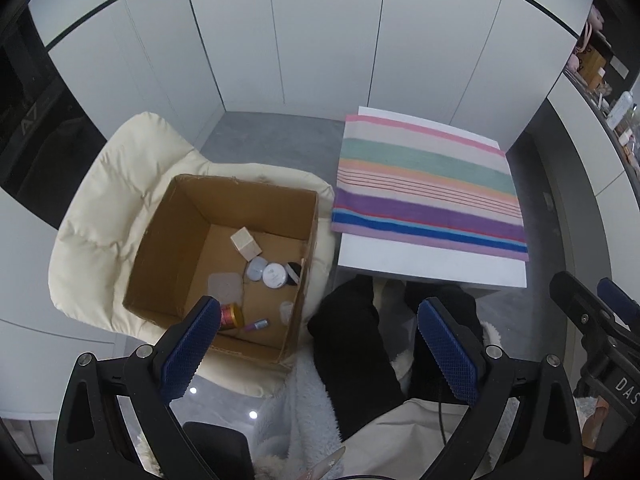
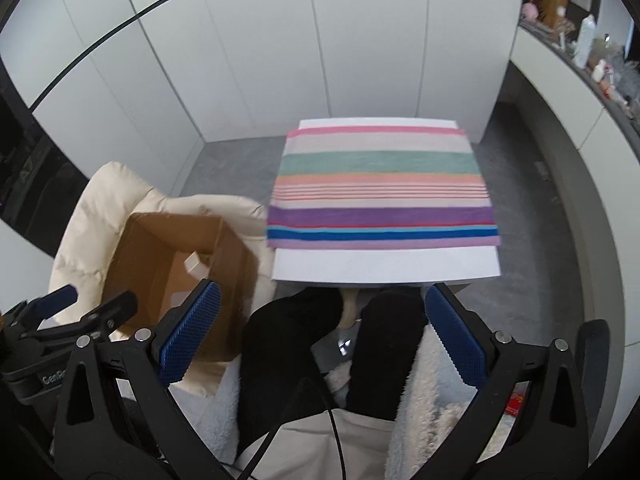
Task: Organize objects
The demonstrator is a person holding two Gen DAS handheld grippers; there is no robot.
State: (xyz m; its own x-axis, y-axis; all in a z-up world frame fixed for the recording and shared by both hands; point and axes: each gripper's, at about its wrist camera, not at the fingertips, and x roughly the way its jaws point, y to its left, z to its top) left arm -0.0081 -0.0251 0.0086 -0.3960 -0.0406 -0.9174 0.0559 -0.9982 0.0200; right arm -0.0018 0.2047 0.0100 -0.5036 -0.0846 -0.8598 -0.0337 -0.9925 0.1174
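An open cardboard box (image 1: 172, 236) stands on a cream padded chair (image 1: 104, 184). Inside lie a pale cube (image 1: 245, 242), a white round jar (image 1: 274, 275), a bluish lid (image 1: 256, 269), a flat beige pad (image 1: 226, 286), a red-gold tin (image 1: 232, 315) and a small purple tube (image 1: 256, 325). My left gripper (image 1: 320, 344) is open and empty, held above the box's near right corner. My right gripper (image 2: 324, 340) is open and empty above the person's knees. The box (image 2: 168, 256) shows at the left in the right wrist view. A striped cloth (image 2: 380, 188) covers the small white table (image 2: 384, 268).
The person's black-trousered legs (image 1: 356, 344) and a fleecy white robe (image 2: 424, 400) fill the foreground. White cupboard doors (image 1: 320, 40) stand behind the table. A cluttered shelf (image 2: 592, 52) runs along the right. The floor (image 1: 272, 136) is grey.
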